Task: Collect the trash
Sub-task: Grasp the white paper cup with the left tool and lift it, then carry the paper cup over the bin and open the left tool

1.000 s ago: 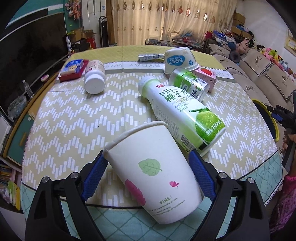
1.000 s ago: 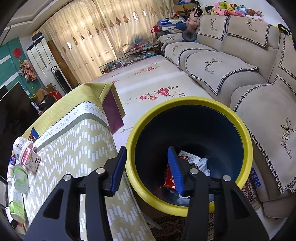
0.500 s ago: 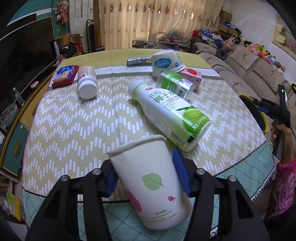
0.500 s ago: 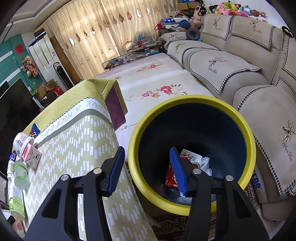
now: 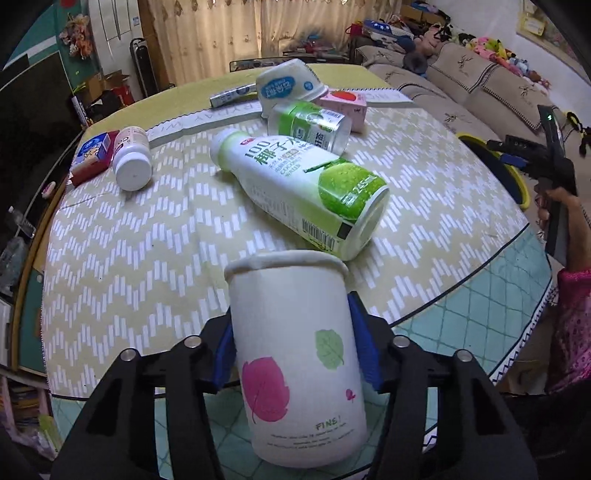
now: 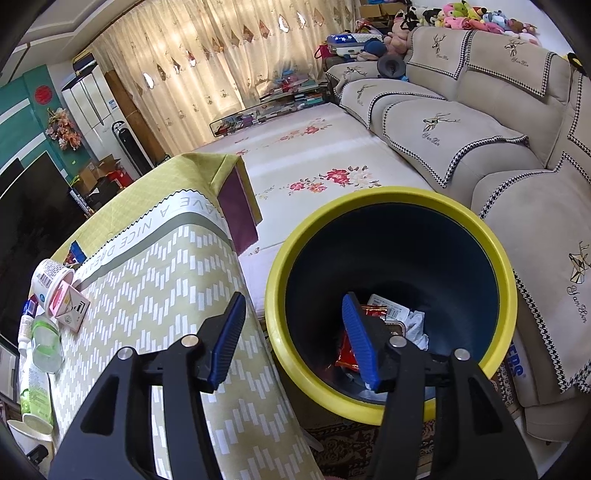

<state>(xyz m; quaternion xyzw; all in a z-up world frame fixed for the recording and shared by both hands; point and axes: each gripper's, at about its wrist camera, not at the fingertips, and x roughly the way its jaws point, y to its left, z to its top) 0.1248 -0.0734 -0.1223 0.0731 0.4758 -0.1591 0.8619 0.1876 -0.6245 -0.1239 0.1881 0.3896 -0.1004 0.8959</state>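
Paper cup [image 5: 295, 354] sits clamped between the left gripper's [image 5: 291, 347] fingers above the worktop [image 5: 147, 236]; right gripper [image 6: 293, 341] fingers spread empty over the bin [image 6: 373, 199].

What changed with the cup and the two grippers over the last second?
The left gripper closed from wide open onto the paper cup and now holds it clear of the coconut bottle. The right gripper stayed open over the yellow bin; the other trash stayed put.

Home living room: beige sofa [image 6: 461, 147] with plush toys [image 6: 469, 18], curtains [image 6: 207, 70], TV [image 5: 33, 110], cloth-covered table [image 5: 147, 236].
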